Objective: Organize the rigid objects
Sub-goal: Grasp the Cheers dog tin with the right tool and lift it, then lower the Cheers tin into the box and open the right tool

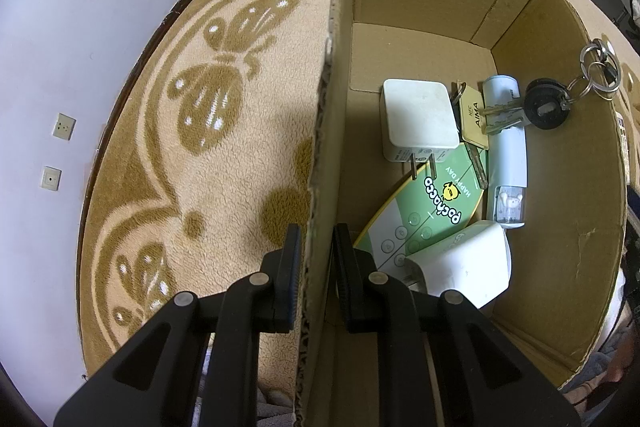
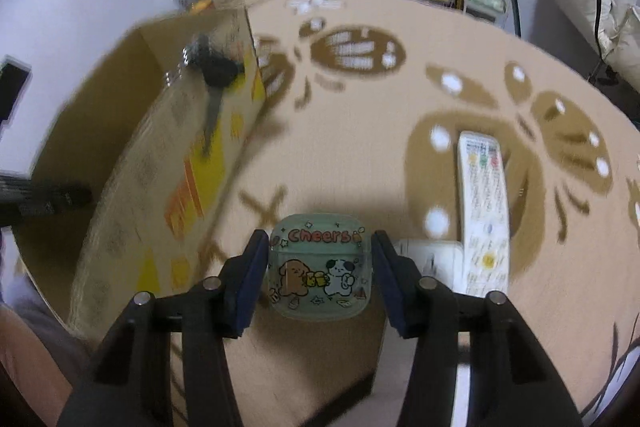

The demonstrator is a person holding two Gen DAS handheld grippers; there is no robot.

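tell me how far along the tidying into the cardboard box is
Done: the cardboard box already holds a white charger, keys, a green card and a pale blue tube. In hand: the left tongs clamp the box wall, and the right tongs grip a "Cheers" earbud case. Left: a white remote lies on the blanket.

— What is getting lost in your right view?

— Motion is smearing the cardboard box (image 2: 160,163) and the dark key (image 2: 214,83) hanging on its wall; I am not making out the remote (image 2: 484,211) buttons either.

— And the left?

— My own fingers (image 1: 356,267) are hiding part of the green card (image 1: 424,215), and the rounded white thing (image 1: 468,263) beside it is sitting half covered; I cannot name it
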